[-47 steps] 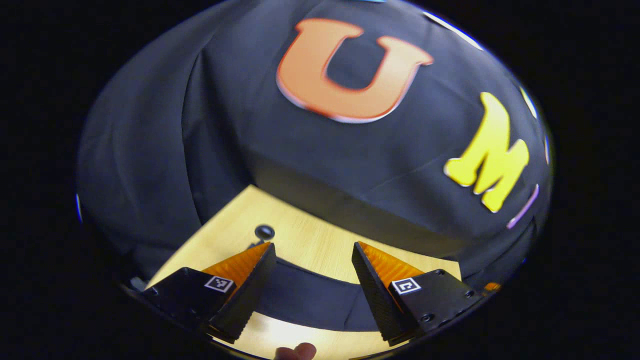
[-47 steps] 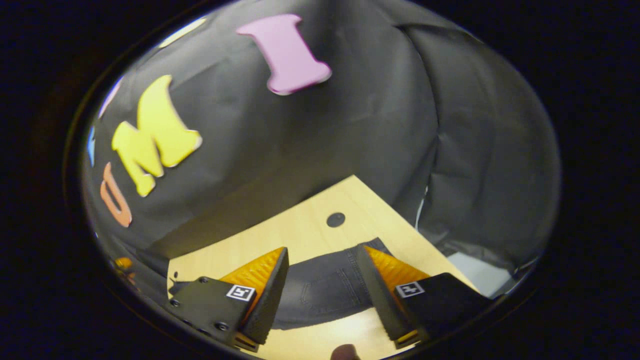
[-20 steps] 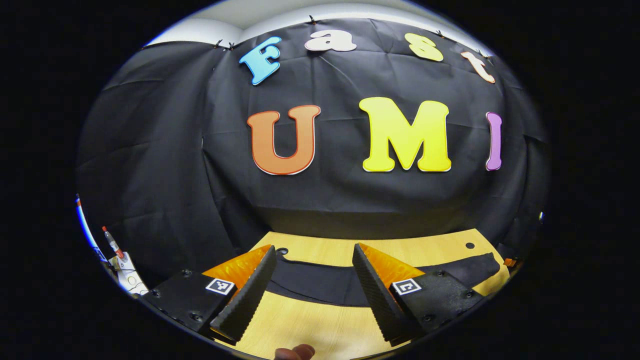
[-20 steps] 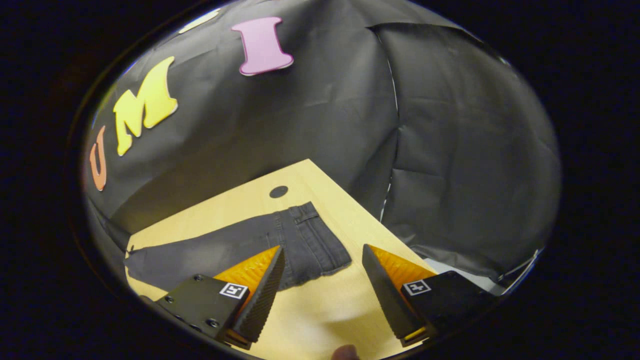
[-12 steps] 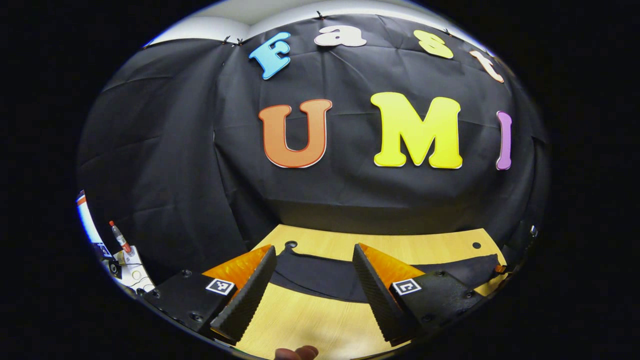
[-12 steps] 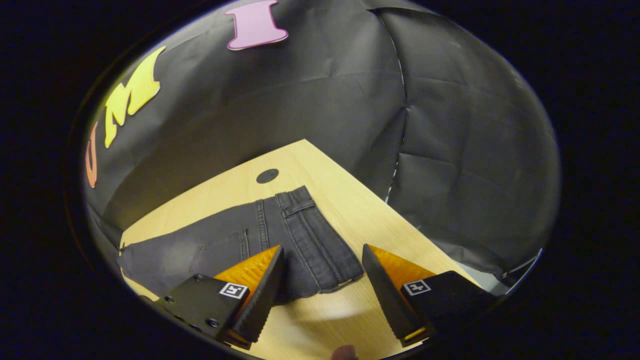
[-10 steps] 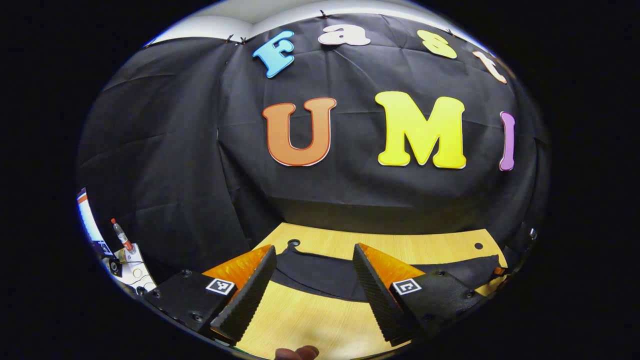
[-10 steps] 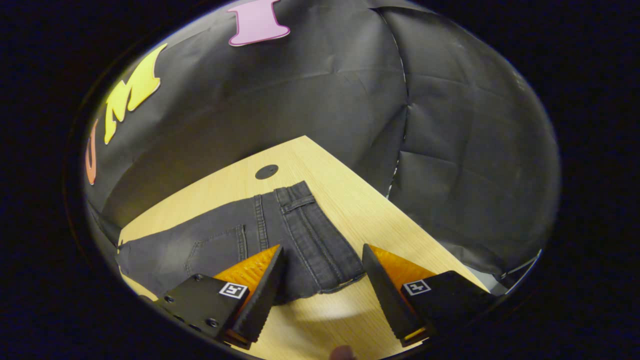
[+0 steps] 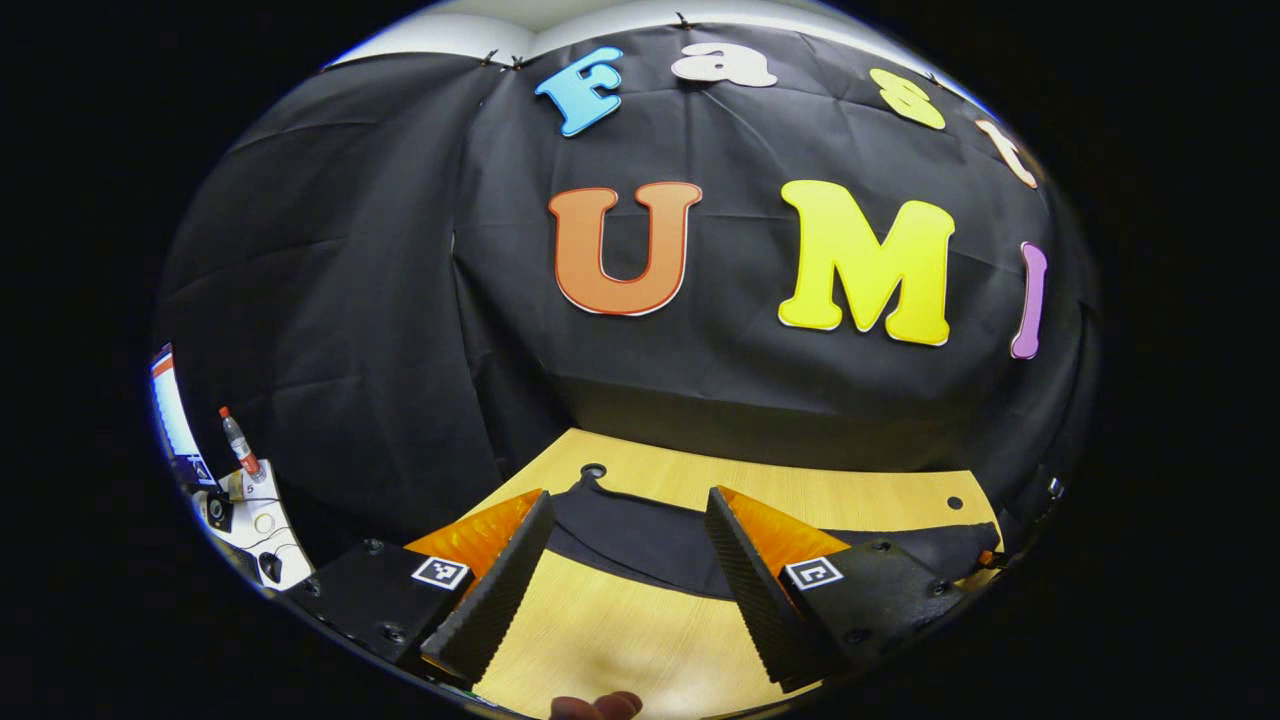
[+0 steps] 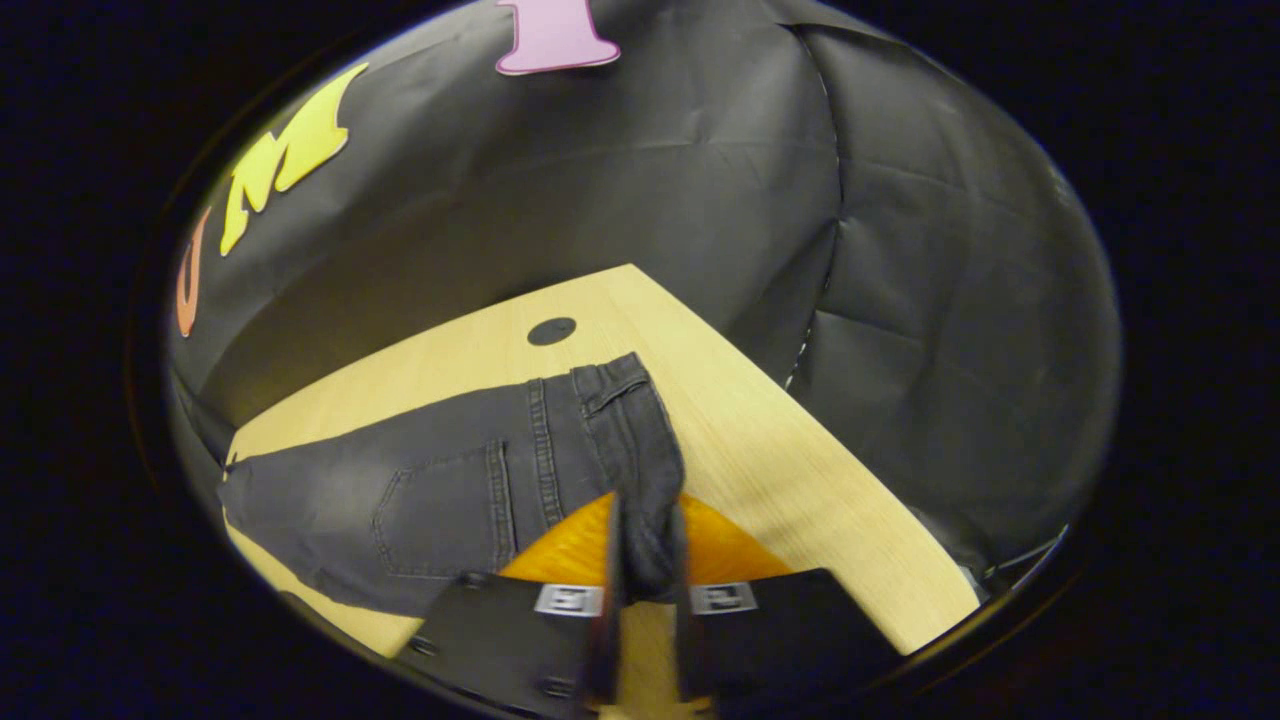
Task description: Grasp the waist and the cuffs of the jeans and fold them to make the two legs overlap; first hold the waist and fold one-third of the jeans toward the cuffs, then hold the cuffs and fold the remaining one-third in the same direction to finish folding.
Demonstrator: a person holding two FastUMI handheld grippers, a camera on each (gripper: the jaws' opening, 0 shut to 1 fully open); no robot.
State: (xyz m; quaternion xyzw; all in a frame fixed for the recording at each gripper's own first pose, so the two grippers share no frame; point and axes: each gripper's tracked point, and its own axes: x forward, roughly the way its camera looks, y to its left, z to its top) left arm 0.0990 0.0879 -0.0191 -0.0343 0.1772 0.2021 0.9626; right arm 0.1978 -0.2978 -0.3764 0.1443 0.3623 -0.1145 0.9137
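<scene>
On the pale wooden table (image 10: 760,420), right gripper view: dark grey jeans (image 10: 440,480), laid flat, legs running off toward the view's left, waistband (image 10: 630,420) toward the table's right-hand edge.

Right gripper (image 10: 645,570): fingers drawn nearly together, both pressing on the near corner of the waistband, denim pinched between them. Waistband bunched and lifted slightly at the grip; belt loop and back pocket visible just beyond.

Table edges, same view: far corner close behind the waistband, with a round dark hole (image 10: 551,331) between the jeans and the back edge. A bare strip of wood runs beside the waistband out to the right edge; the near edge sits close below the gripper. Black cloth wall (image 10: 900,300) hangs just past both far edges.

Left gripper view: left gripper (image 9: 625,560), fingers spread wide, holding nothing, hovering over bare wood short of the jeans (image 9: 640,540). The dark cloth of a leg lies across the table (image 9: 800,490) beyond the fingertips, its pointed end by a second hole (image 9: 593,470) near the far-left corner. Open wood between the fingers and the cloth; a narrow bare band behind the jeans to the back edge.

A fingertip (image 9: 600,706) shows at the bottom of this view. Small white items and a red-capped bottle (image 9: 236,440) stand off the table at far left.
</scene>
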